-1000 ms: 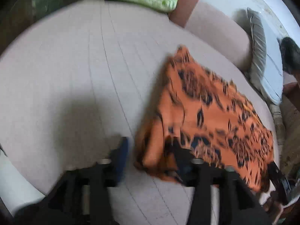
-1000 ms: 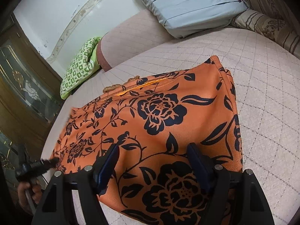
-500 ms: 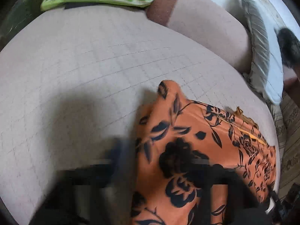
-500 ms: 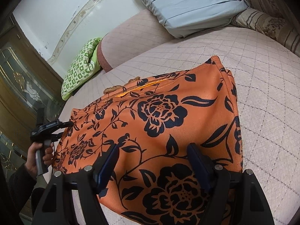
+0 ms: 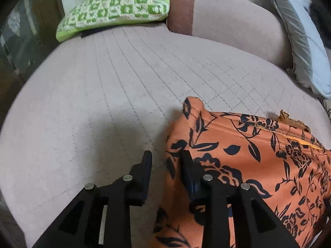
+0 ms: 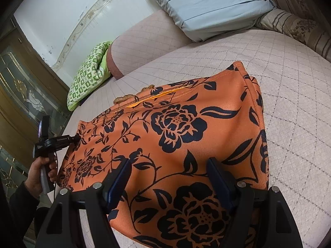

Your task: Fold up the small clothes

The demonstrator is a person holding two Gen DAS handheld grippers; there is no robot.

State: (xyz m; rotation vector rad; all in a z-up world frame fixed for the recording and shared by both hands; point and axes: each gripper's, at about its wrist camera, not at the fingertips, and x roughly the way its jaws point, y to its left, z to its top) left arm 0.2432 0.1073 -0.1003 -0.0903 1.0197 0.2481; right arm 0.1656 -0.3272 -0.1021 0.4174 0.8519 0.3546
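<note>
An orange garment with a black flower print (image 5: 258, 161) lies folded flat on the quilted pinkish bed cover (image 5: 124, 95). My left gripper (image 5: 166, 157) is at the garment's left edge. Its jaws are opening: the edge of the cloth lies between them, but the pads do not press on it. From the right wrist view that left gripper (image 6: 75, 138) touches the garment (image 6: 186, 113) at its left side, held by a hand (image 6: 41, 171). My right gripper (image 6: 168, 165) stands wide open just above the near part of the garment, with nothing pinched.
A green-and-white checked cushion (image 5: 115, 6) lies at the far left of the bed. A pink bolster (image 5: 233, 22) and a grey-blue pillow (image 6: 206, 6) lie along the head end. A patterned cushion (image 6: 298, 29) is at the right. A glazed wooden door (image 6: 18, 95) stands at the left.
My left gripper slid along the garment's left edge, closed its jaws there and has parted them again. The right gripper and the garment under it have not moved.
</note>
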